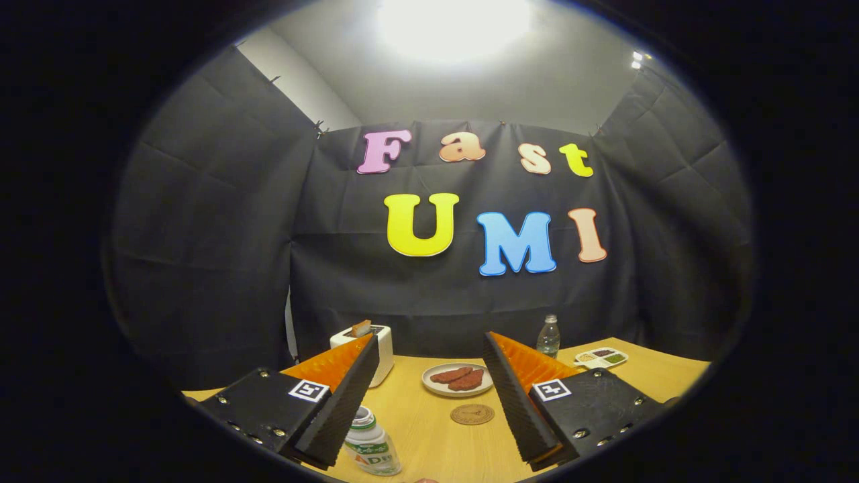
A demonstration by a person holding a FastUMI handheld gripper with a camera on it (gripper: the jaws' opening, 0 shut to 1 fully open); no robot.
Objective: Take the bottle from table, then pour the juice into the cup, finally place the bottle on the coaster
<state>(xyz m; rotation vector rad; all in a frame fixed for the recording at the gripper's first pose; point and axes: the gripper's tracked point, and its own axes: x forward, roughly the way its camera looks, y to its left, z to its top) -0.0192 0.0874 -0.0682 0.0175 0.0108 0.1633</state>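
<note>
Tongs (429,396) wide apart above desk (429,443).
Small bottle (370,444) at 7 o'clock beside left finger, ungripped; coaster (472,414) between fingers, plate (458,380) at 12 beyond.

A staged recording booth is shown, walled with pinned black cloth (215,221) under a bright ceiling lamp (453,23). A kitchen table is imitated beyond the fingers: a wooden tabletop (436,436) is set with a white toaster (379,349), a plate of meat (458,380) and a sauce dish (602,357).
</note>
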